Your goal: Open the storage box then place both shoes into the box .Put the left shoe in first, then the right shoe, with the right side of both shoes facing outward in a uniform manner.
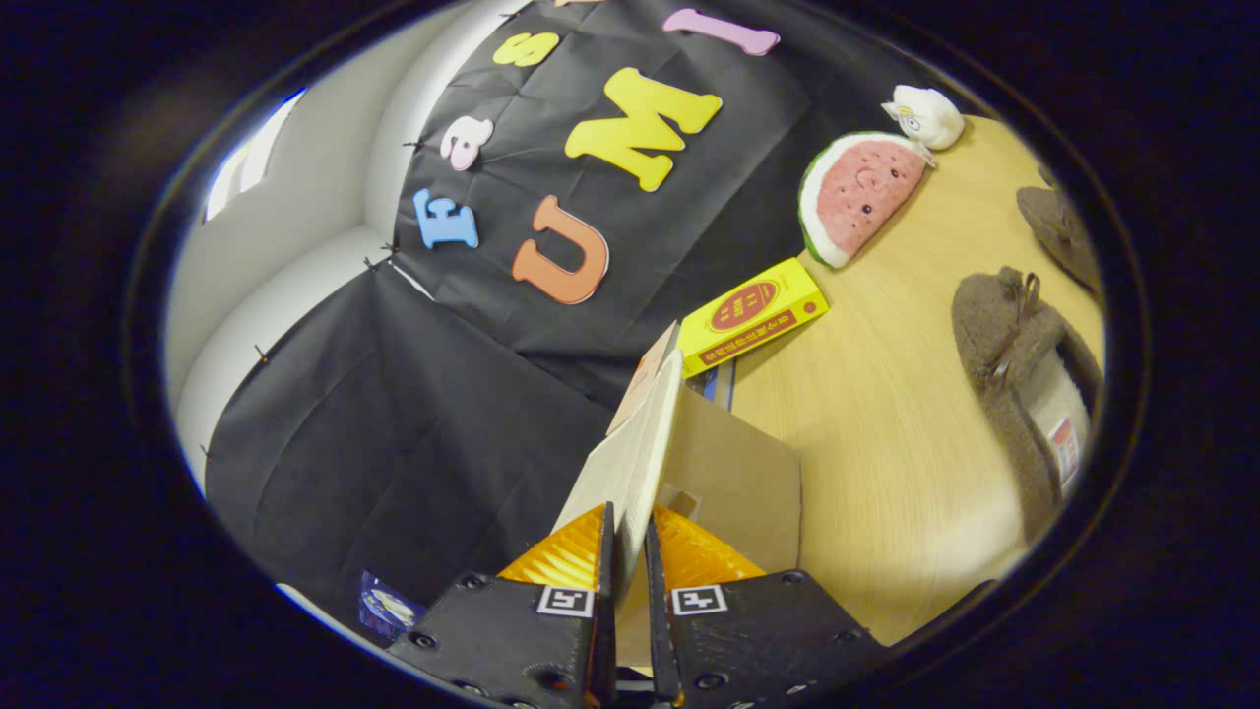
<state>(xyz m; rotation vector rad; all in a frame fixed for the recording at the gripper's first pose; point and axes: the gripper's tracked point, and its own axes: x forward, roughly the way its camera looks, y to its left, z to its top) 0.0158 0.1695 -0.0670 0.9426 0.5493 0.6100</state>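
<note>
My gripper (630, 532) is shut on the lid (630, 453) of the cardboard storage box, both fingers pressing on the lid's edge. The lid stands lifted, nearly edge-on, running away from the fingers. The brown body of the box (738, 483) lies just to the right of the lid. Two grey-brown fuzzy shoes lie on the wooden table (886, 423) to the right: the nearer shoe (1024, 384) shows its pale insole, the farther shoe (1058, 231) sits beyond it.
A yellow carton (753, 315) lies just past the box, with something blue under it. A watermelon-slice plush (856, 192) and a small white plush (925, 116) rest against the black cloth wall at the table's back.
</note>
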